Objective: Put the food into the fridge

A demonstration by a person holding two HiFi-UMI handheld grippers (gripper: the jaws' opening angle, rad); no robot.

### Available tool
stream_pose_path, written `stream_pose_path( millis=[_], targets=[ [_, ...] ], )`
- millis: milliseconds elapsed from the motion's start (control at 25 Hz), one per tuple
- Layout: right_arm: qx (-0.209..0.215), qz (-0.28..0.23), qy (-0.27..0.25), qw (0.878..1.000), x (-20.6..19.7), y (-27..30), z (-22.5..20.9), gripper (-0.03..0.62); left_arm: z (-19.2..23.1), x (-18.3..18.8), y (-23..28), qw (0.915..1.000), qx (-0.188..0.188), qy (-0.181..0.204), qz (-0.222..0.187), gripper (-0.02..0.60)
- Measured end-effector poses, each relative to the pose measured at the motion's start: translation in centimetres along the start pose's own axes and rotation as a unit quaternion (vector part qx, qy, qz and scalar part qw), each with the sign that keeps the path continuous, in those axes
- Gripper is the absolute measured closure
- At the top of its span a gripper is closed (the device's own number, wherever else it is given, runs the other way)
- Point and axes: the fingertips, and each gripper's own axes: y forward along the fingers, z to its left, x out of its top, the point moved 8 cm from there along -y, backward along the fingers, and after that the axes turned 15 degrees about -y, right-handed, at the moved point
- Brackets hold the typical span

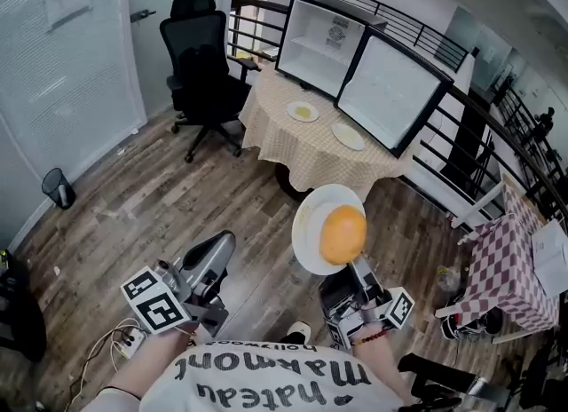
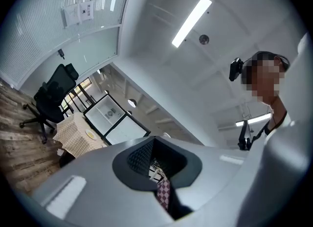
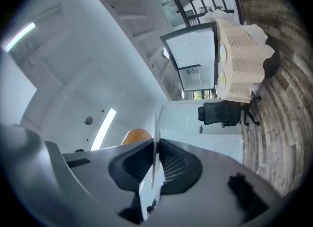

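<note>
A dark wood-plank floor (image 1: pixel 133 197) fills the room under the person, who stands well back from the furniture. Nearest, at the lower left of the head view, the left gripper (image 1: pixel 224 243) points ahead over the floor. Its jaws are drawn together to a narrow slit with nothing between them.

At the lower right, the right gripper (image 1: pixel 355 265) is clamped on the near rim of a round white plate (image 1: pixel 309 224). In the right gripper view the rim runs edge-on between the two dark pads. A smooth round orange piece of food (image 1: pixel 343 234) sits on the plate, on the side towards that gripper. The plate hangs over bare floor, well apart from everything else.

Further on stands a round worktop draped in a beige checked cloth (image 1: pixel 297 157). It carries a small white plate with something yellow on it (image 1: pixel 303 111) and a second pale plate (image 1: pixel 349 136) beside it. Just behind these two is the black-framed fridge with a white inside (image 1: pixel 324 42). Its door (image 1: pixel 388 91) is swung open to the right. Whether the fridge stands on the worktop or behind it, I cannot tell.

A black office chair (image 1: pixel 202 68) stands left of the worktop, and a black railing (image 1: pixel 390 19) runs behind the fridge. A table with a red-and-white checked cloth (image 1: pixel 501 268) stands off to the right.
</note>
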Motion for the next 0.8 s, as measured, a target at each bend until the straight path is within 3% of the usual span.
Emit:
stream_pose_path(
  millis=[240,360,560,680,800],
  targets=[
    [-0.024,0.012,0.028,0.999,-0.4,1.5,-2.0,0.569,1.4,1.7,3.3,0.9996,-0.002,0.024,0.017,0.578],
    [-0.025,0.011,0.045,0.999,-0.3,3.3,-3.6,0.57,1.9,2.7,5.7,0.9976,0.008,0.058,0.037,0.578],
    [-0.038,0.041,0.044,0.997,0.5,9.4,-7.7,0.569,4.8,6.1,8.2,0.9921,0.043,0.114,0.03,0.578],
    [-0.039,0.059,0.048,0.996,1.5,13.6,-10.7,0.569,7.4,8.5,10.2,0.9909,0.054,0.121,0.026,0.578],
    [-0.031,0.072,0.049,0.996,2.9,18.3,-13.6,0.569,9.6,11.5,12.8,0.994,0.046,0.099,0.001,0.578]
  ],
)
